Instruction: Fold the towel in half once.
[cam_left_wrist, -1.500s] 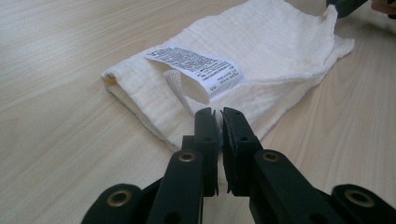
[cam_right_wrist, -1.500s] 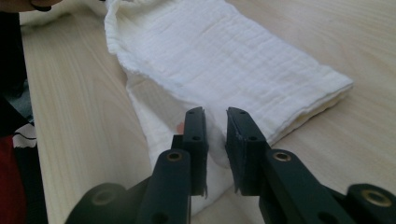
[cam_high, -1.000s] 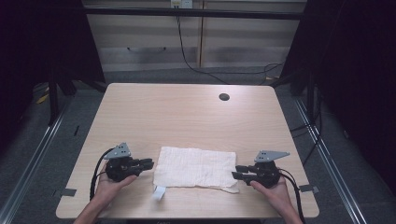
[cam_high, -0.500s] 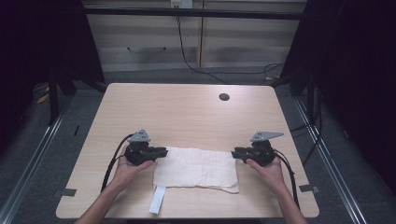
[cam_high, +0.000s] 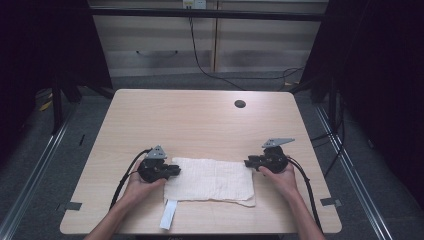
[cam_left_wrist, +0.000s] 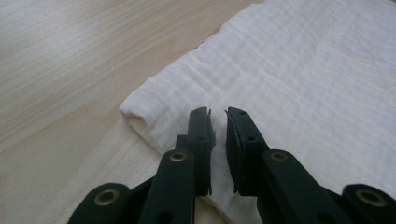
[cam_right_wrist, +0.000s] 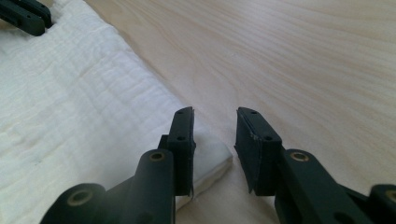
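Cloth (cam_high: 209, 179) flat on surface (cam_high: 200, 120). Left tool (cam_left_wrist: 217, 122) nearly pressed together over far-left corner, nothing pinched; right tool (cam_right_wrist: 215, 128) spread, just opened further, astride far-right corner. Both corners to be pinched evenly before lift.

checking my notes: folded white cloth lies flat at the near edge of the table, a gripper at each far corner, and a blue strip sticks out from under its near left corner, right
Nearly. The strip under the near left corner of the cloth is white, not blue; the high view shows it. The rest holds: the cloth lies flat near the front of the table, with the left gripper and right gripper at its far corners.

Cream-white cloth (cam_high: 210, 179), pale wood-grain table (cam_high: 200, 120)
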